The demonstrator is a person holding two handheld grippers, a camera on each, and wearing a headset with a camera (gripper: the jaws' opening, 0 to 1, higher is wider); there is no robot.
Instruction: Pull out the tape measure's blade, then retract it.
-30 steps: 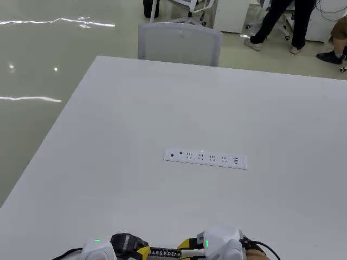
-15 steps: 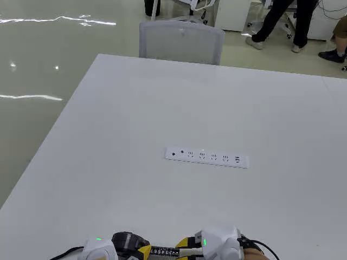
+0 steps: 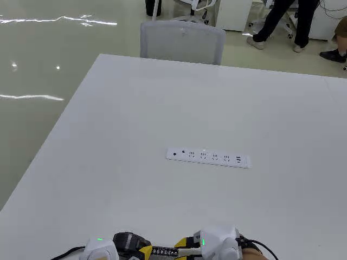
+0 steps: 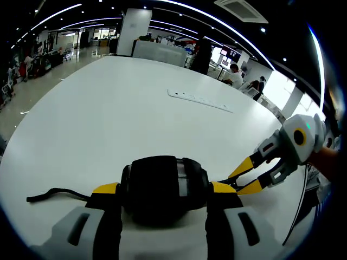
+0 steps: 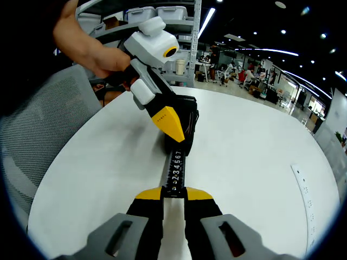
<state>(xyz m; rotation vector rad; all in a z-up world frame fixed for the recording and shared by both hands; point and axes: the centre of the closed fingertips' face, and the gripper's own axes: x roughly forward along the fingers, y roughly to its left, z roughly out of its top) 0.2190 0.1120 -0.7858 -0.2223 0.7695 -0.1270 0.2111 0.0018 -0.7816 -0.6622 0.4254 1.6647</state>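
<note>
Head view first: what differs from a second ago?

— Little. The whole frame has drifted a touch; that's the headset. At the bottom edge the numbered stretch of blade (image 3: pixel 164 252) between the two claws reads slightly shorter, and the claws sit a shade closer together. Power strip (image 3: pixel 207 157) lies unchanged on the surface (image 3: pixel 135 108).

— Where's the tape measure?

— On the near side of the surface, in the left claw (image 4: pixel 164 189). In the left gripper view the tape measure (image 4: pixel 162 176) is a rounded black housing, matte, with a greyish strip on its top face. The yellow-tipped jaws are pressed against its two sides. A thin black cord (image 4: pixel 51 194) trails off to the left across the surface.

— Right claw?

— Right claw (image 5: pixel 173 194) is pinching the blade's free end between its yellow tips. In the right gripper view the blade is a narrow dark strip, white numerals 2 to 7 legible, running straight from the tips to the housing. It runs low over the surface; can't tell if it touches.

— Materials round about?

— Surface is white and smooth with a faint sheen. Power strip is long, flat white plastic with a row of sockets, well apart from the claws. Chair (image 3: pixel 182 42) stands at the far edge, grey mesh back. Gripper bodies are glossy white, jaw arms grey.
</note>
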